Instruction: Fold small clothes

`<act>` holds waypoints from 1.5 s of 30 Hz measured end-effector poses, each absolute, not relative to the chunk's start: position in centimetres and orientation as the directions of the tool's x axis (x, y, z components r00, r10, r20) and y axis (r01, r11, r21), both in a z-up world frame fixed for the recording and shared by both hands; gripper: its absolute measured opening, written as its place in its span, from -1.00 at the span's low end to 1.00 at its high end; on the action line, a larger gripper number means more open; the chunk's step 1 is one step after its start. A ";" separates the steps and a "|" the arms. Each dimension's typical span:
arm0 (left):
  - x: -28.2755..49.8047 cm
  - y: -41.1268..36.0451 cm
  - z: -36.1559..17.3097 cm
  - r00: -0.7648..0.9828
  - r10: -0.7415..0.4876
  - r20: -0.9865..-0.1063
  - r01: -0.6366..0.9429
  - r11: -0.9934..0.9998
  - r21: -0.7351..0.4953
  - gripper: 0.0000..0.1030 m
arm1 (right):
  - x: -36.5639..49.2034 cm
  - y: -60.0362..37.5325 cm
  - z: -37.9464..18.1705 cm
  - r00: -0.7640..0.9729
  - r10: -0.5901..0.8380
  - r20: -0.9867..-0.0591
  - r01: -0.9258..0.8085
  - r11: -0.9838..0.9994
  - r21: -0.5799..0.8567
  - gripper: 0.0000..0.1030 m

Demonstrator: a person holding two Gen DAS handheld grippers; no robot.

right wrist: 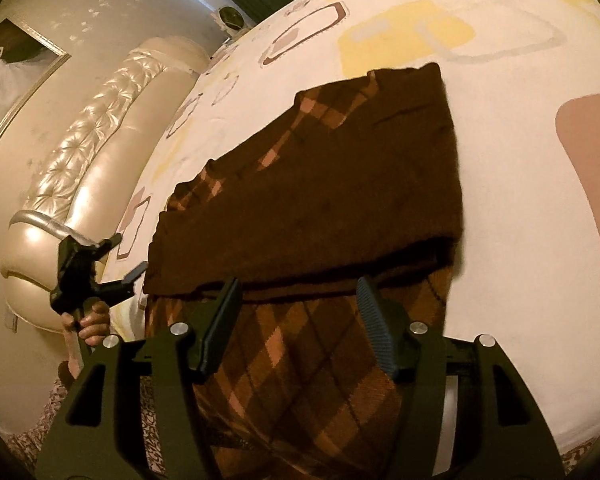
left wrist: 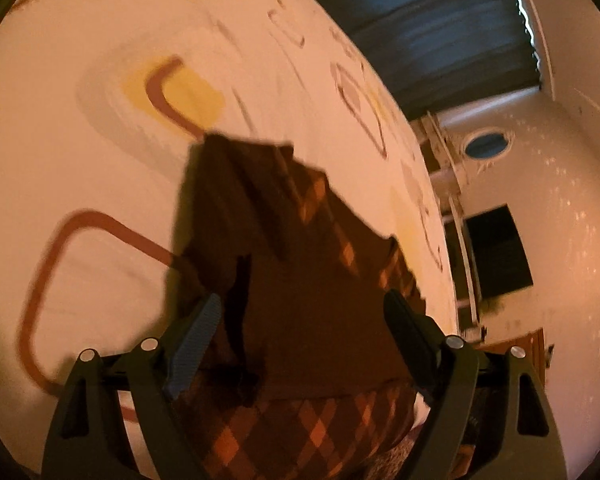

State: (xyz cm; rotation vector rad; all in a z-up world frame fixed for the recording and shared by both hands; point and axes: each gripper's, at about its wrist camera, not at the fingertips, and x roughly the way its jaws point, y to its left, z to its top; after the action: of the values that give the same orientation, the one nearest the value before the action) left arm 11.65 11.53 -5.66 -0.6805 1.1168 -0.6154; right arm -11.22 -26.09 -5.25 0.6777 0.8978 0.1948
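Observation:
A dark brown knit garment with an orange diamond pattern (right wrist: pixel 308 208) lies partly folded on the bed, its plain brown side folded over the patterned part. It also shows in the left wrist view (left wrist: pixel 300 264). My right gripper (right wrist: pixel 300 312) is open just above the garment's near patterned part, jaws apart on either side of the fold edge. My left gripper (left wrist: pixel 304 320) is open above the garment's left edge, holding nothing. The left gripper also shows in the right wrist view (right wrist: pixel 130 278), beside the garment's left edge.
The bed sheet (right wrist: pixel 520 200) is white with yellow, beige and brown rounded squares. A tufted cream headboard (right wrist: pixel 92 148) stands on the left. A framed picture (right wrist: pixel 12 76) hangs on the wall. A dark curtain (left wrist: pixel 440 20) and a doorway (left wrist: pixel 496 252) lie beyond the bed.

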 end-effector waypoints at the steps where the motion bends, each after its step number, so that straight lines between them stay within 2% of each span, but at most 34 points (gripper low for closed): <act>1: 11.7 11.3 -6.1 0.312 -0.738 -0.599 0.096 0.651 -0.753 0.58 | -11.2 -26.1 -5.3 0.620 0.429 -0.657 0.120 0.776 0.620 0.15; 6: 11.9 11.1 -6.9 0.310 -0.758 -0.573 0.086 0.623 -0.778 0.58 | -11.3 -26.0 -5.2 0.624 0.432 -0.651 0.113 0.774 0.623 0.15; 7: 11.9 11.1 -6.8 0.309 -0.761 -0.571 0.089 0.621 -0.779 0.45 | -11.2 -26.1 -5.2 0.624 0.433 -0.650 0.113 0.773 0.624 0.15; 8: 11.8 10.9 -6.7 0.307 -0.756 -0.578 0.095 0.629 -0.772 0.19 | -11.2 -26.1 -5.3 0.624 0.434 -0.650 0.114 0.773 0.625 0.15; 9: 11.8 10.7 -6.7 0.304 -0.746 -0.593 0.097 0.643 -0.759 0.08 | -11.2 -26.1 -5.3 0.622 0.433 -0.652 0.115 0.774 0.623 0.15; 11: 11.8 10.2 -7.0 0.294 -0.719 -0.630 0.095 0.678 -0.729 -0.28 | -11.3 -26.2 -5.4 0.620 0.430 -0.656 0.122 0.773 0.623 0.15; 12: 11.8 10.0 -7.1 0.288 -0.705 -0.648 0.096 0.695 -0.713 -0.34 | -11.3 -26.3 -5.5 0.620 0.429 -0.657 0.128 0.771 0.624 0.15; 14: 11.6 9.9 -7.1 0.298 -0.669 -0.681 0.105 0.732 -0.673 -0.88 | -11.4 -26.4 -5.5 0.621 0.428 -0.656 0.132 0.768 0.627 0.15; 15: 11.5 10.0 -7.1 0.308 -0.661 -0.684 0.104 0.738 -0.666 -0.92 | -11.5 -26.4 -5.4 0.623 0.426 -0.656 0.135 0.768 0.626 0.15; 20: 11.1 11.4 -5.1 0.380 -0.641 -0.667 0.113 0.748 -0.655 -0.92 | -11.6 -26.8 -5.0 0.635 0.416 -0.651 0.134 0.770 0.624 0.15; 25: 11.5 11.6 -6.4 0.370 -0.558 -0.742 0.094 0.818 -0.568 -0.93 | -11.7 -27.6 -5.1 0.643 0.401 -0.652 0.150 0.769 0.621 0.15; 30: 11.2 10.9 -6.7 0.391 -0.531 -0.752 0.164 0.844 -0.511 -0.89 | -11.9 -29.2 -5.8 0.645 0.396 -0.654 0.191 0.745 0.639 0.15; 31: 10.9 10.8 -6.4 0.399 -0.529 -0.749 0.179 0.846 -0.502 -0.76 | -12.1 -29.6 -5.7 0.648 0.388 -0.655 0.196 0.746 0.636 0.15; 32: 10.5 10.6 -6.1 0.395 -0.540 -0.743 0.202 0.840 -0.504 -0.38 | -12.4 -30.0 -5.6 0.652 0.377 -0.658 0.201 0.751 0.629 0.15; 33: 10.2 10.7 -5.9 0.389 -0.558 -0.733 0.221 0.829 -0.514 -0.16 | -12.6 -30.4 -5.5 0.656 0.366 -0.660 0.208 0.753 0.625 0.15; 34: 9.7 10.6 -5.6 0.386 -0.576 -0.721 0.238 0.817 -0.526 0.15 | -12.9 -31.1 -5.4 0.662 0.355 -0.660 0.221 0.749 0.624 0.15; 37: 7.7 11.3 -5.2 0.389 -0.584 -0.712 0.266 0.811 -0.520 0.34 | -13.5 -32.9 -6.3 0.654 0.394 -0.646 0.256 0.688 0.679 0.15; 42: 4.2 13.3 -6.9 0.294 -0.639 -0.710 0.269 0.769 -0.580 0.35 | -14.3 -33.1 -8.5 0.587 0.576 -0.570 0.201 0.578 0.791 0.15; 45: 2.2 13.9 -7.0 0.267 -0.663 -0.700 0.331 0.745 -0.579 0.35 | -14.9 -32.6 -8.9 0.526 0.668 -0.526 0.135 0.545 0.827 0.15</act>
State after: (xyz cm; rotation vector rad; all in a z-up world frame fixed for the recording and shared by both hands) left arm 2.18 13.93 -6.99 -0.3482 1.1128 -0.6889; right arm -14.87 -32.63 -8.92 0.9666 0.9902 0.3860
